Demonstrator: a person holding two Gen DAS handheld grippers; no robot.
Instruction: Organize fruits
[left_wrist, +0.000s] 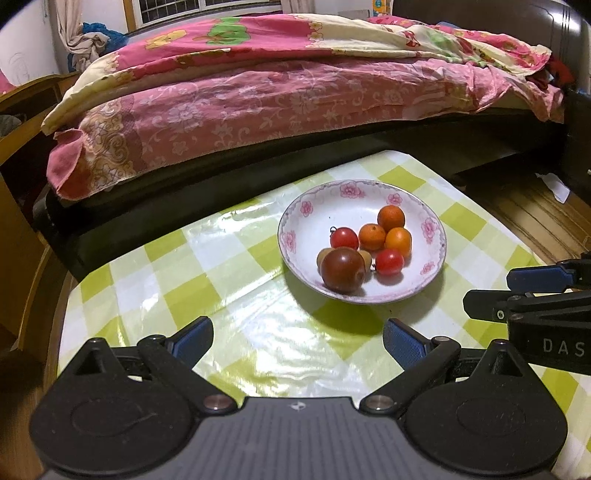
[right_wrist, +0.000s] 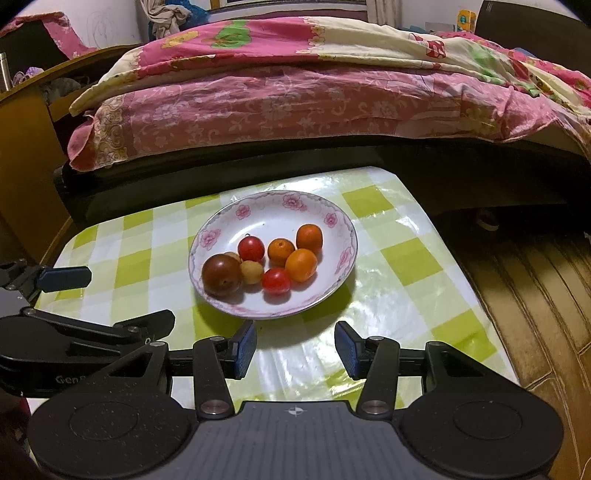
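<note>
Left gripper (left_wrist: 297, 338): jaws spread wide, nothing between the blue pads, poised over bare tablecloth. Right gripper (right_wrist: 295, 349): jaws parted, empty, just short of the plate's near rim; nothing lies between either claw and the plate.
Table (left_wrist: 155, 280): green-and-white checked cloth under glossy plastic film.
Plate (left_wrist: 299, 218): white, pink flower border, mid-table. Contents, clustered toward its near side: one dark plum (left_wrist: 342, 270), two small tan fruits partly hidden behind the plum, two cherry tomatoes, three small oranges (left_wrist: 398, 240).
Bed (left_wrist: 258, 96): beyond the table's far edge, pink floral bedding.
</note>
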